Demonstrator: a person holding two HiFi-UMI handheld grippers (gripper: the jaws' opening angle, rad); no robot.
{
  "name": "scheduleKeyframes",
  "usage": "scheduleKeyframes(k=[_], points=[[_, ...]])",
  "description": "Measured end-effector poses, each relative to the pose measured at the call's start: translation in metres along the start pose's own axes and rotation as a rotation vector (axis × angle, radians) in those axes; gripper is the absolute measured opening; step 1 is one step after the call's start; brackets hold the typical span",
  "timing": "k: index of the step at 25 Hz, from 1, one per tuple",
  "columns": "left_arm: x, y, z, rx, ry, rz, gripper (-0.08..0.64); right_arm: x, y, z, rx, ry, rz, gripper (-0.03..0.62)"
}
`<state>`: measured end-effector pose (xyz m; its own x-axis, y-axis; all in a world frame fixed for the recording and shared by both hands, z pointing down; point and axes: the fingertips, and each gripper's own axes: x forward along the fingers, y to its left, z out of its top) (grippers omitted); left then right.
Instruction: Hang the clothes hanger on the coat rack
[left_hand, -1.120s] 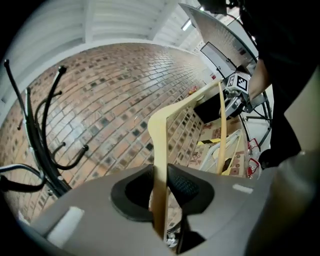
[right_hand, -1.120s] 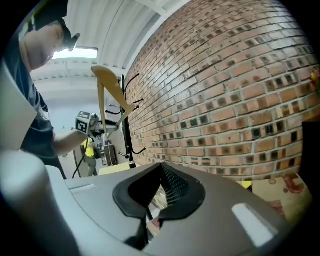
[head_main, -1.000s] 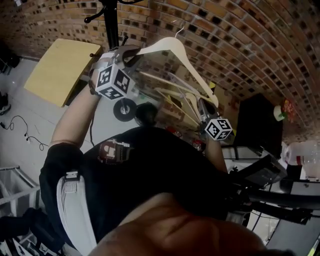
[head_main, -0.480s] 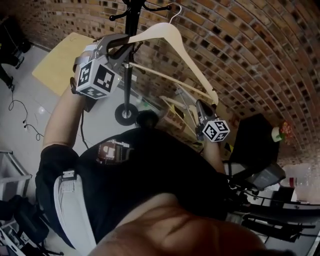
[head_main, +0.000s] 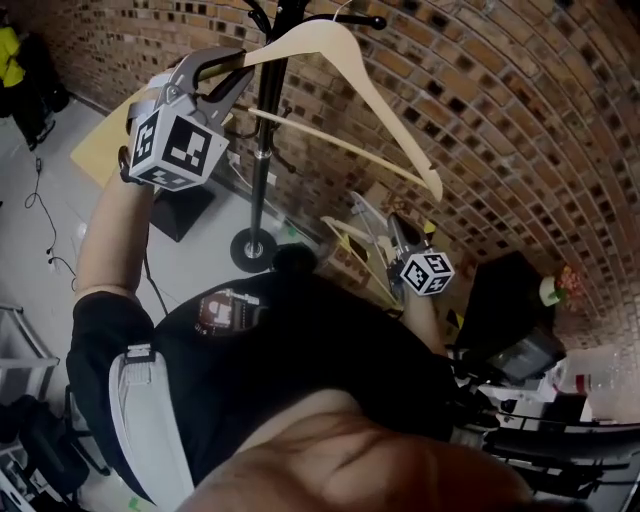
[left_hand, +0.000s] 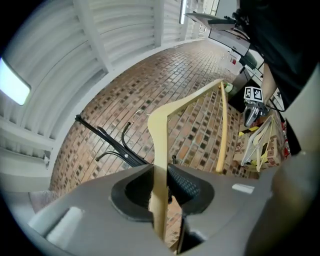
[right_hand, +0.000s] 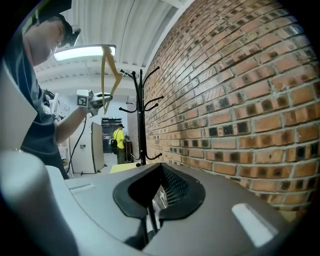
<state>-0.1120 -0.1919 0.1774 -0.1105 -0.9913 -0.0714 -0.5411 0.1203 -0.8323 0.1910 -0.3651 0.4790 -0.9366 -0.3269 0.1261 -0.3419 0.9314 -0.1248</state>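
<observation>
The clothes hanger (head_main: 340, 70), pale wood with a thin metal hook, is held up in the air against the brick wall (head_main: 500, 120), right beside the top of the coat rack (head_main: 266, 130). The left claw (head_main: 225, 80) grips it by the end of one shoulder; in the left gripper view the wooden arm (left_hand: 160, 150) stands clamped between the two pads of the claw (left_hand: 162, 182). The hook lies close to the rack's upper black arms (left_hand: 107, 142), though whether it touches one cannot be told. The hanger's other shoulder slopes down to the right and hangs free. The right claw (head_main: 400, 235) sits lower and to the right, well apart from the hanger, its jaws together on nothing (right_hand: 152, 200). From there the rack (right_hand: 141, 115) stands farther along the wall, with the hanger (right_hand: 106, 65) to its left.
</observation>
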Motion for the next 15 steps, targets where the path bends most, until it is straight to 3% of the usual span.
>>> scheduleKeyframes(k=[8, 15], points=[[0.010, 0.093, 0.019, -0.006, -0.016, 0.077, 0.087, 0.010, -0.008, 0.003, -0.001, -0.007, 0.004, 0.014], [0.026, 0.130, 0.011, 0.013, 0.009, 0.080, 0.087, 0.021, -0.010, 0.011, -0.031, -0.016, 0.004, 0.014]])
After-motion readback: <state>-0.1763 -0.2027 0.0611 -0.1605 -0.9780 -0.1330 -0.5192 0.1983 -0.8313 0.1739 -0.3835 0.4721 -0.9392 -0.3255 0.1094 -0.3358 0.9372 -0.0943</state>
